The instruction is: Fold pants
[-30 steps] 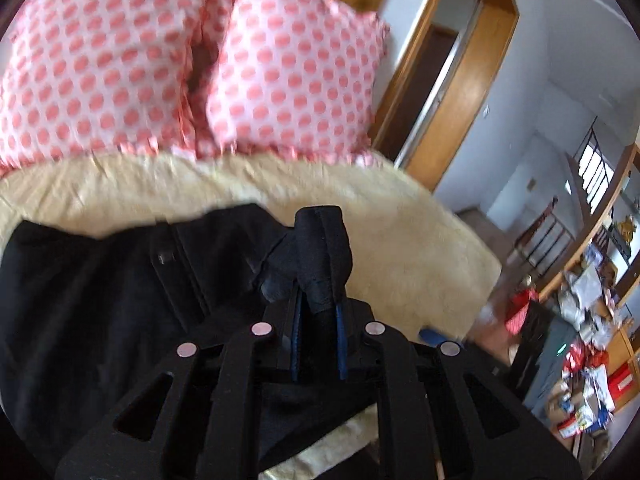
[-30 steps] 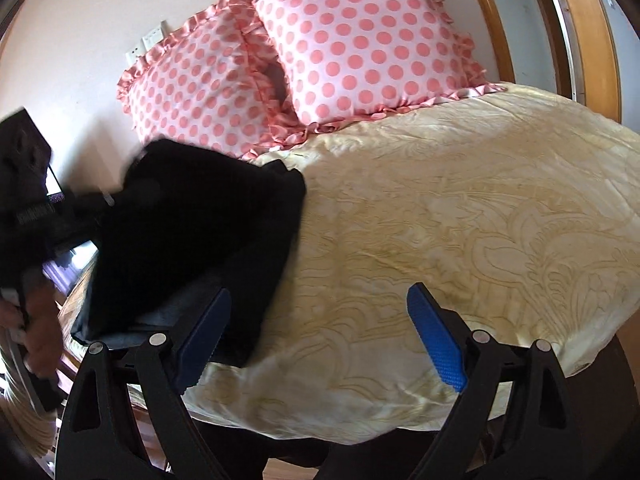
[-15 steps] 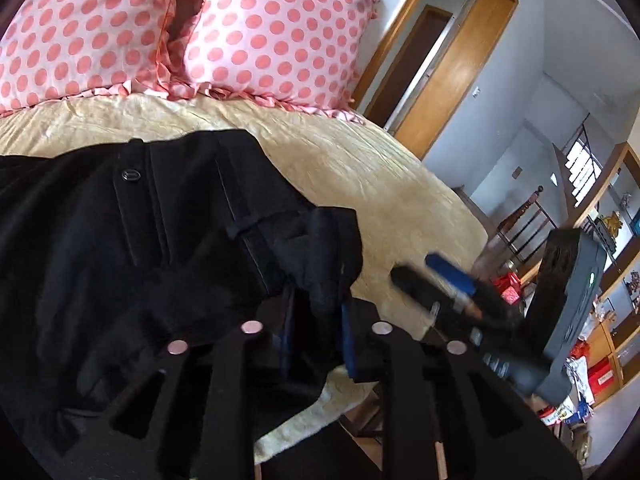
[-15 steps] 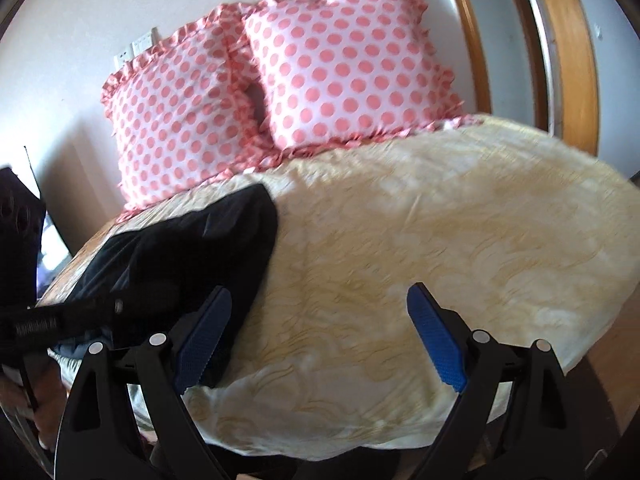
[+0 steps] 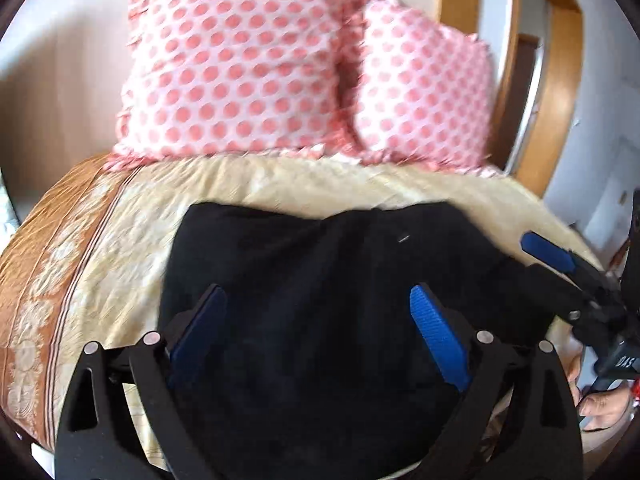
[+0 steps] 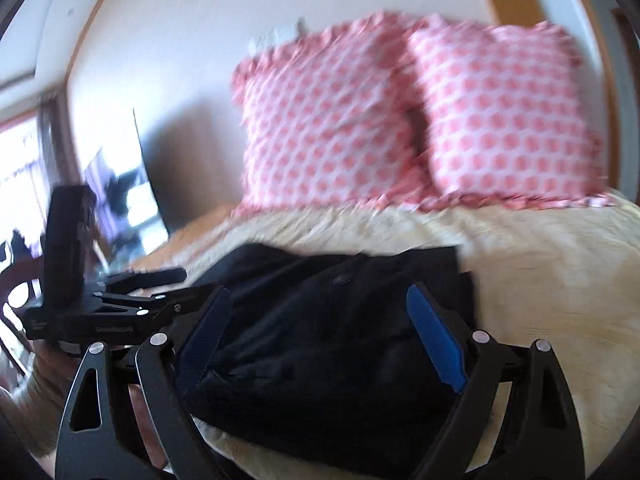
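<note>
The black pants (image 5: 320, 280) lie folded in a compact pile on the yellow bedspread (image 5: 132, 232) near the bed's front edge; they also show in the right wrist view (image 6: 340, 320). My left gripper (image 5: 316, 332) is open and empty, hovering over the pile. My right gripper (image 6: 320, 328) is open and empty over the same pile. The right gripper also shows at the right edge of the left wrist view (image 5: 560, 268). The left gripper shows at the left of the right wrist view (image 6: 152, 284).
Two pink polka-dot pillows (image 5: 240, 68) lean against the wall at the bed's head. A wooden door frame (image 5: 560, 80) stands at the right. An orange patterned border (image 5: 52, 280) runs along the bed's left side. A dark screen (image 6: 120, 196) stands beside the bed.
My left gripper has let go of the pants and opened; the pants now lie flat on the bed. My right gripper has swung left over the pile.
</note>
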Action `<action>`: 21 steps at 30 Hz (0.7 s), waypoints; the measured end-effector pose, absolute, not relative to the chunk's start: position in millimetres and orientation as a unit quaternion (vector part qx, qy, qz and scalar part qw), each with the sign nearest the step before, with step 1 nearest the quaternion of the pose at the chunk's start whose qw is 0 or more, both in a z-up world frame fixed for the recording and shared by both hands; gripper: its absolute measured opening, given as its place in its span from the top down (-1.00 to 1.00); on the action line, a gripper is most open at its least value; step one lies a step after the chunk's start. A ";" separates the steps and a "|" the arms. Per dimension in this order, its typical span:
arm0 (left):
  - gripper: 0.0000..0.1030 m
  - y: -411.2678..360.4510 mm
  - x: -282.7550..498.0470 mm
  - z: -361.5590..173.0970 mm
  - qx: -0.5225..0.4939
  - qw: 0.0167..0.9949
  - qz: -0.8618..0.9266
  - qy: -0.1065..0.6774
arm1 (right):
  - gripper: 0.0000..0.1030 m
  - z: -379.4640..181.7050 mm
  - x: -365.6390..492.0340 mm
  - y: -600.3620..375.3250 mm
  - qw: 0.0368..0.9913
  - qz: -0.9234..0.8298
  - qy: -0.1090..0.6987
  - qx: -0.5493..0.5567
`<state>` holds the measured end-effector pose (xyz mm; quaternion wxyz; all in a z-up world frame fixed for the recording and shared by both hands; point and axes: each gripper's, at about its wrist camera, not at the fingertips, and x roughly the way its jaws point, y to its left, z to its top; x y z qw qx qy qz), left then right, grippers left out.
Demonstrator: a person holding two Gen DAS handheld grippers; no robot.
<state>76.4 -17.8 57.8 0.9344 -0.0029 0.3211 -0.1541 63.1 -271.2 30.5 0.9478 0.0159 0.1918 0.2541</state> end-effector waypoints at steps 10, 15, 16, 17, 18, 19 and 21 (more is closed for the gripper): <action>-0.80 -16.8 67.8 9.0 0.002 0.912 -0.154 0.381 | -0.77 -15.9 65.9 -253.1 0.938 0.179 0.293 -0.051; -0.81 -18.0 57.5 8.6 0.020 0.917 -0.155 0.366 | -0.77 1.3 66.3 -273.2 0.930 0.213 0.299 -0.013; -0.82 -16.5 56.5 10.6 0.019 0.918 -0.157 0.364 | -0.77 11.0 68.6 -283.1 0.932 0.212 0.293 0.007; -0.87 -13.6 54.1 13.1 0.017 0.919 -0.160 0.360 | -0.78 21.8 72.5 -293.8 0.935 0.207 0.286 0.024; -0.93 -11.9 52.8 14.9 0.016 0.920 -0.161 0.356 | -0.82 34.0 81.0 -309.5 0.939 0.199 0.279 0.043; -0.94 -9.4 50.2 16.7 0.017 0.923 -0.159 0.349 | -0.88 39.5 90.0 -319.3 0.939 0.193 0.279 0.053; -0.94 -6.2 47.9 18.1 0.019 0.927 -0.153 0.342 | -0.88 43.0 117.2 -336.9 0.935 0.178 0.300 0.068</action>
